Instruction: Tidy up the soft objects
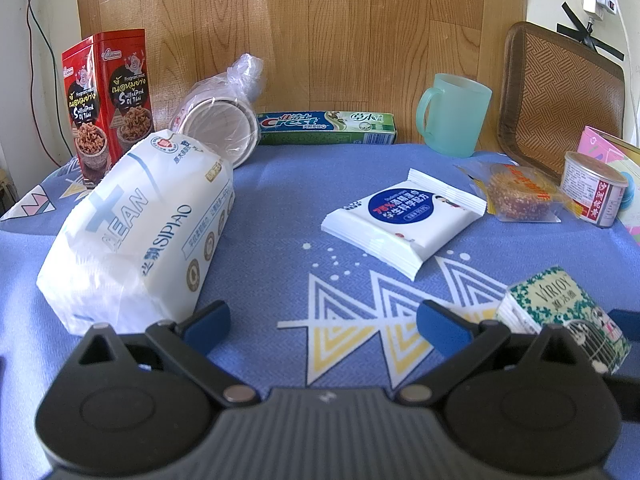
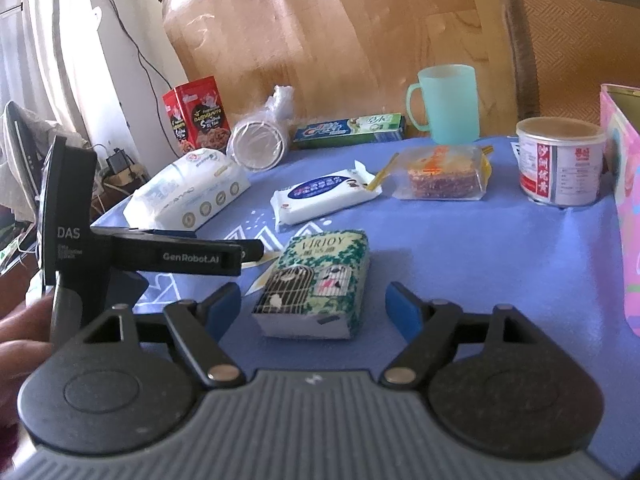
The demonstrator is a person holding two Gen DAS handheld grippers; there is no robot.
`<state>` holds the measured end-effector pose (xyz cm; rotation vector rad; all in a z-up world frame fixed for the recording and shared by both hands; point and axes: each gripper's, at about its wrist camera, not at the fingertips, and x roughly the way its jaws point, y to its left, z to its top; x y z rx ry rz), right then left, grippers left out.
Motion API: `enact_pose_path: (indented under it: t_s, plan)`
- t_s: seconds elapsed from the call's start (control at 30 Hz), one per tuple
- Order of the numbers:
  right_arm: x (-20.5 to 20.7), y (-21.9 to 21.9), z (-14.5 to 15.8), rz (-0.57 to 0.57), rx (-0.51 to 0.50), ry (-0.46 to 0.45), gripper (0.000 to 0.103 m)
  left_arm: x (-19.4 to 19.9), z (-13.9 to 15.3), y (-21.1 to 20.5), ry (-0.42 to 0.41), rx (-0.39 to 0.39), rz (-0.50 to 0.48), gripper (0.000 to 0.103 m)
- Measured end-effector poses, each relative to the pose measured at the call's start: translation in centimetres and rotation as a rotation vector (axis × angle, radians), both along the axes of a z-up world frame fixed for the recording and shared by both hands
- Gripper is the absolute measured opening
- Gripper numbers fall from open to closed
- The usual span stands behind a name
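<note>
A green patterned tissue pack [image 2: 316, 284] lies on the blue tablecloth [image 2: 480, 248] between the fingers of my right gripper [image 2: 314, 312]. That gripper is open, and both blue pads stand clear of the pack's sides. My left gripper [image 1: 324, 328] is open over bare cloth with nothing in it. The same green pack [image 1: 564, 316] lies to its right. A large white tissue pack [image 1: 136, 232] lies just left of the left finger, and a flat white wipes pack [image 1: 404, 220] rests farther ahead. The left gripper [image 2: 240, 254] shows side-on in the right wrist view.
Along the back stand a red tin [image 1: 108, 108], bagged plastic cups [image 1: 224, 128], a toothpaste box [image 1: 326, 128] and a green mug [image 1: 454, 114]. A snack bag [image 1: 520, 196], a can [image 1: 592, 188] and a pink box [image 2: 624, 220] sit at the right. A hand [image 2: 20, 340] holds the left gripper.
</note>
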<state>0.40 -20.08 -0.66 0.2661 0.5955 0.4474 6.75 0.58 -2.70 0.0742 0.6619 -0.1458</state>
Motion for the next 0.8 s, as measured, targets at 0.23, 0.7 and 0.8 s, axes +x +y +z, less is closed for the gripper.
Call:
enact_pose_path:
  t_s: [0.23,0.7,0.8]
  plan:
    - [0.3,1.2,0.1,0.018,-0.072,0.005,0.087,0.0,0.5,-0.5,0.060,0.002,0.041,0.103]
    - [-0.9,1.6,0.4,0.009,-0.193,-0.005,0.087,-2.3,1.9,-1.0,0.111,-0.146,0.005,0.103]
    - [-0.9,1.2,0.4,-0.004,-0.198,-0.005,0.087,-2.5,2.0,-1.9,0.116,-0.140,-0.018,0.103]
